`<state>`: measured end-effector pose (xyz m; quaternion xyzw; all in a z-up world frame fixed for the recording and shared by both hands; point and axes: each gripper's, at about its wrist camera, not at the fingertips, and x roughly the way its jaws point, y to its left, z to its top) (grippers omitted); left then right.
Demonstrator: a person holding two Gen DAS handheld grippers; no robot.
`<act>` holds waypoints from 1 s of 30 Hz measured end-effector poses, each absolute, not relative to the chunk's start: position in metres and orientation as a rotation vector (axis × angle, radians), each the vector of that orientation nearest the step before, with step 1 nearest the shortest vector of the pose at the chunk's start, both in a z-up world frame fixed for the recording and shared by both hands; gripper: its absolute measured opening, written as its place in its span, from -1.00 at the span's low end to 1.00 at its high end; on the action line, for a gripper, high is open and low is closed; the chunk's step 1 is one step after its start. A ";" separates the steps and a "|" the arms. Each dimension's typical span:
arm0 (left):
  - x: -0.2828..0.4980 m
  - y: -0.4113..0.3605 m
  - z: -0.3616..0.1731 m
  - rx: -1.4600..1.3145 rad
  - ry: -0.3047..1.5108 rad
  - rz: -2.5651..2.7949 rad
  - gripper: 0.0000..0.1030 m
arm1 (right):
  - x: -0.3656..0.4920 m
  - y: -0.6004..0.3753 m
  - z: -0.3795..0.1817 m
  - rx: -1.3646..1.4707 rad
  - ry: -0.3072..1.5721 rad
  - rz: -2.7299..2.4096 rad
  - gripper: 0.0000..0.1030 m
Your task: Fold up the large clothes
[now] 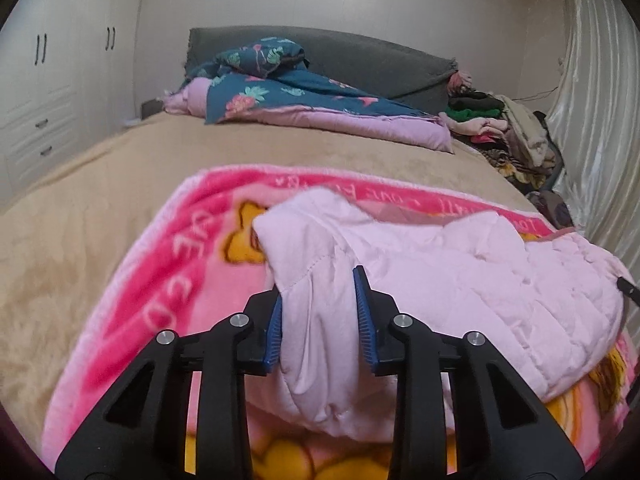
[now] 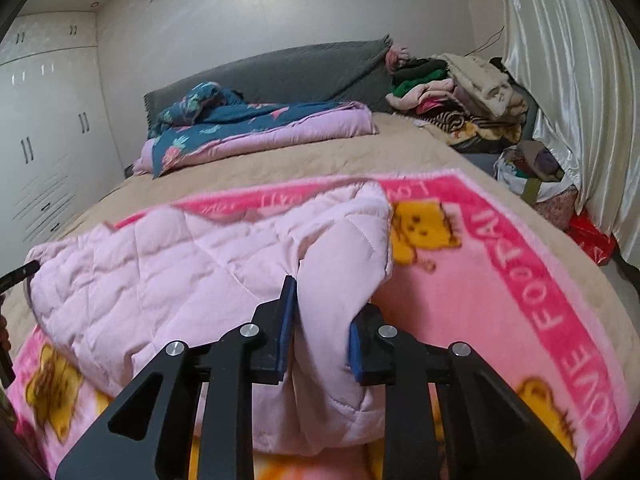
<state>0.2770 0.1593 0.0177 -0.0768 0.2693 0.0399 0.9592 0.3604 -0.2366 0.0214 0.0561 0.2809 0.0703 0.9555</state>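
A pale pink quilted jacket [image 1: 460,280] lies spread across a bright pink cartoon blanket [image 1: 160,280] on the bed. In the left wrist view my left gripper [image 1: 320,292] is shut on a raised fold at the jacket's left end, blue pads pressing the fabric from both sides. In the right wrist view the same jacket [image 2: 160,272] stretches off to the left over the blanket [image 2: 500,280]. There my right gripper [image 2: 326,304] is shut on a bunched fold at the jacket's right end. A dark tip of the other gripper shows at the edge of each view.
A tan bedcover [image 1: 120,168] lies under the blanket. A folded blue floral and lilac quilt [image 1: 304,108] sits by the grey headboard. A heap of clothes [image 1: 508,132] fills the far right corner beside a satin curtain [image 1: 592,120]. White wardrobes [image 1: 48,92] line the left wall. Bags [image 2: 536,176] stand on the floor.
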 end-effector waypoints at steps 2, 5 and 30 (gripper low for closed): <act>0.288 0.158 0.016 -0.154 0.555 0.093 -0.56 | 0.374 -0.235 0.018 0.111 0.583 0.118 -0.60; 0.301 0.159 0.009 -0.157 0.579 0.108 -0.56 | 0.391 -0.235 0.003 0.122 0.615 0.084 -0.60; 0.240 0.131 0.035 -0.123 0.451 0.139 0.27 | 0.343 -0.223 0.003 0.028 0.523 0.011 0.43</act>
